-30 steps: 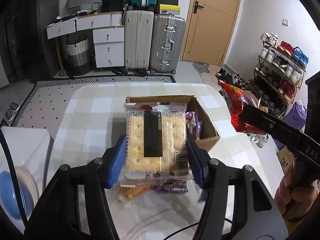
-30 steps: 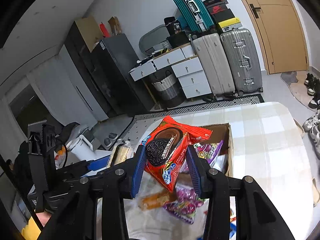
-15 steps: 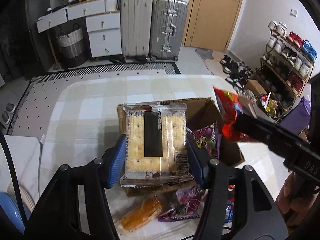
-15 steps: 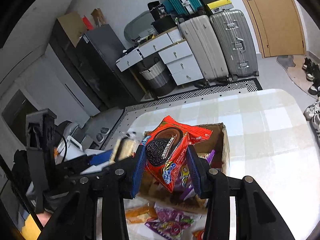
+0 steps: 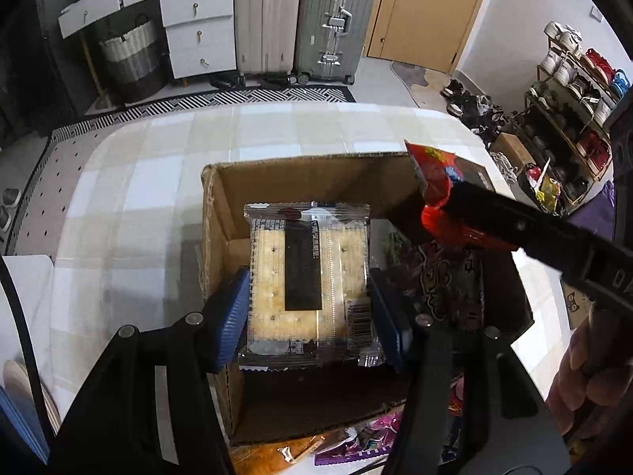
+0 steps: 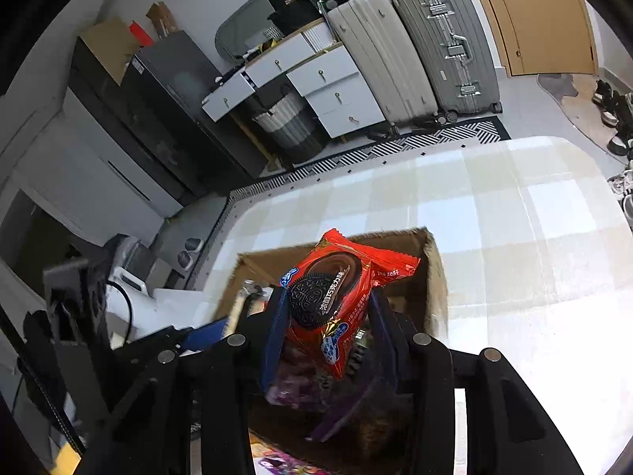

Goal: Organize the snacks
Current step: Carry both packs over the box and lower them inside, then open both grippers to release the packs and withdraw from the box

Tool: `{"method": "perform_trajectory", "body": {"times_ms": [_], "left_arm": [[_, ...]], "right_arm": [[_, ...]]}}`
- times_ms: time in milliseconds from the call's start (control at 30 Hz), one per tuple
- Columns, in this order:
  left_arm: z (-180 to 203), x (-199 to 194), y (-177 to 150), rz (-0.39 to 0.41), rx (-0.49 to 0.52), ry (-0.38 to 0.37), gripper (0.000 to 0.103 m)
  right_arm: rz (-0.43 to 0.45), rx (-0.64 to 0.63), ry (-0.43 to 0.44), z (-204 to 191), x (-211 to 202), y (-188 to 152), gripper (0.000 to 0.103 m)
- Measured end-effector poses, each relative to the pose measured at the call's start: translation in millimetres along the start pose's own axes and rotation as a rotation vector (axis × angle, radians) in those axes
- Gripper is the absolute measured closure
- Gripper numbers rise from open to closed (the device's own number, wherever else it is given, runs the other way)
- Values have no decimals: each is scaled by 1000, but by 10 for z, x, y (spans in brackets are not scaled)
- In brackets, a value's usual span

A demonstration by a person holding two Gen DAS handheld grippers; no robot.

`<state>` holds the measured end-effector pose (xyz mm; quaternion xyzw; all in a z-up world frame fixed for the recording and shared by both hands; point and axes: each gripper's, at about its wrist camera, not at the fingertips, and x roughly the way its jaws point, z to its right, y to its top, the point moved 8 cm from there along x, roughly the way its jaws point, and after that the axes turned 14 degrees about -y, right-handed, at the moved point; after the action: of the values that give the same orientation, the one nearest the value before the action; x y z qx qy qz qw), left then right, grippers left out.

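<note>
Clamping an OREO pack (image 6: 328, 297), right hand-held gripper (image 6: 324, 336); left hand-held gripper (image 5: 308, 308) grips crackers (image 5: 308, 277).

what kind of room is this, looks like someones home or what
Most likely a lived-in home, perhaps an entryway or spare room: suitcases stand by a wooden door, a loaded shoe rack lines the wall, and white drawers sit nearby.

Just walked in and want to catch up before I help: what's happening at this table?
A person is packing snacks into a cardboard box on the checked table, with a handheld gripper in each hand. The left gripper holds a clear cracker pack over the box's open top. The right gripper holds a red cookie packet above the box too. Purple snack packets already lie inside; a few more lie on the table in front of it.
</note>
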<state>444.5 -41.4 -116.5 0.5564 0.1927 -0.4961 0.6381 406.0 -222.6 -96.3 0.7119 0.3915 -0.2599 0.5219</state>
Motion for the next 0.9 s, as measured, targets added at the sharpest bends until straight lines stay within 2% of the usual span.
{"method": "perform_trajectory", "body": {"times_ms": [167, 533, 700, 900], "left_arm": [[-42, 69, -42, -2, 16, 9, 48], [-19, 82, -101, 0, 6, 9, 48], [-10, 55, -133, -2, 19, 3, 46], [4, -29, -180, -7, -1, -16, 45]], "right_arm": [[-14, -3, 0, 37, 87, -55, 62], [-45, -73, -70, -59, 230, -130, 62], [-43, -90, -82, -64, 173, -127, 62], [18, -110, -81, -126, -83, -111, 62]]}}
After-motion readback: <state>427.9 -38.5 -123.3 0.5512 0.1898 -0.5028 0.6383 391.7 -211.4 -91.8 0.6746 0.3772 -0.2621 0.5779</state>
